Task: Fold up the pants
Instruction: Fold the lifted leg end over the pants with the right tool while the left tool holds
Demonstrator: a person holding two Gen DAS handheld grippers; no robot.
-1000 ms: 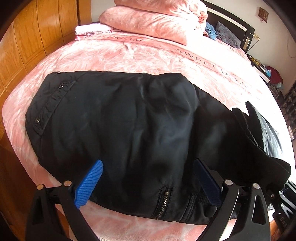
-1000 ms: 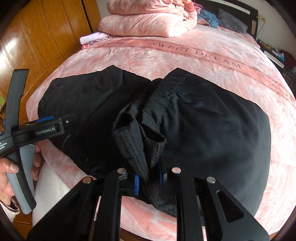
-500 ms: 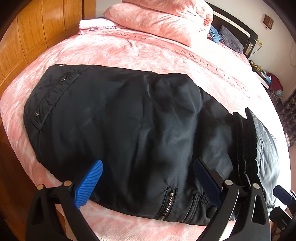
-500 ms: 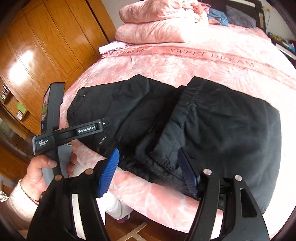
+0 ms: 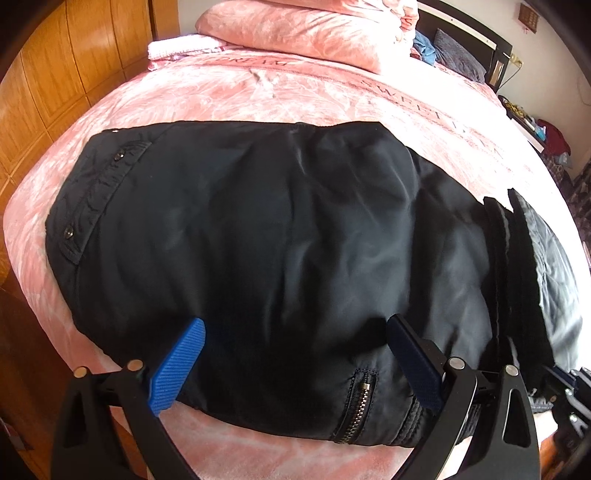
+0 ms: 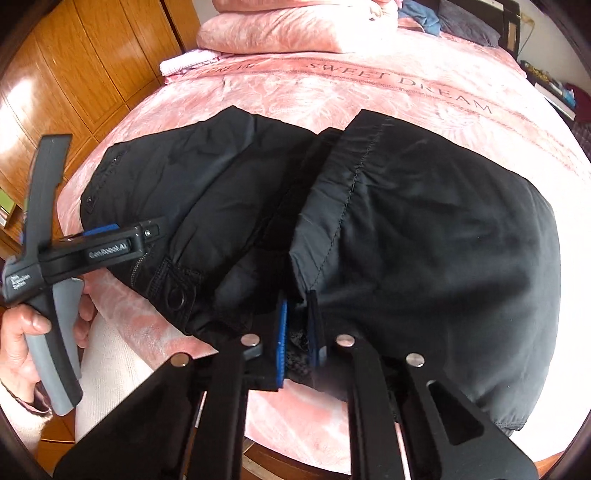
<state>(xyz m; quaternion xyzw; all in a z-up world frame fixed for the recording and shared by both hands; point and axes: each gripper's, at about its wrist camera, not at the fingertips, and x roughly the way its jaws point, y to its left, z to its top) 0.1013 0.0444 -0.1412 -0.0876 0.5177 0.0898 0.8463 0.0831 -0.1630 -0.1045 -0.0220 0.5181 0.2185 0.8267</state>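
Black pants [image 5: 258, 240] lie folded across the pink bed, waistband with snaps at the left, a zip pocket [image 5: 356, 410] at the near edge. My left gripper [image 5: 295, 365] hovers open over that near edge, its blue pads wide apart and nothing pinched. In the right wrist view the leg ends [image 6: 332, 206] lie folded back over the pants [image 6: 424, 240]. My right gripper [image 6: 297, 332] is closing, its pads pressed on the near edge of the folded black fabric. The left gripper [image 6: 122, 236] shows there too, held by a hand [image 6: 22, 332].
Pink pillows and a folded blanket [image 5: 295, 33] are stacked at the head of the bed, with a white folded cloth [image 5: 181, 46] beside them. A wooden wardrobe [image 5: 55, 74] stands close on the left. A cluttered nightstand [image 5: 528, 122] is at the far right.
My right gripper let go of the bunched leg end, opened wide, then shut again on the near edge of the fold. The leg end now lies flat. The left gripper stayed open in place.
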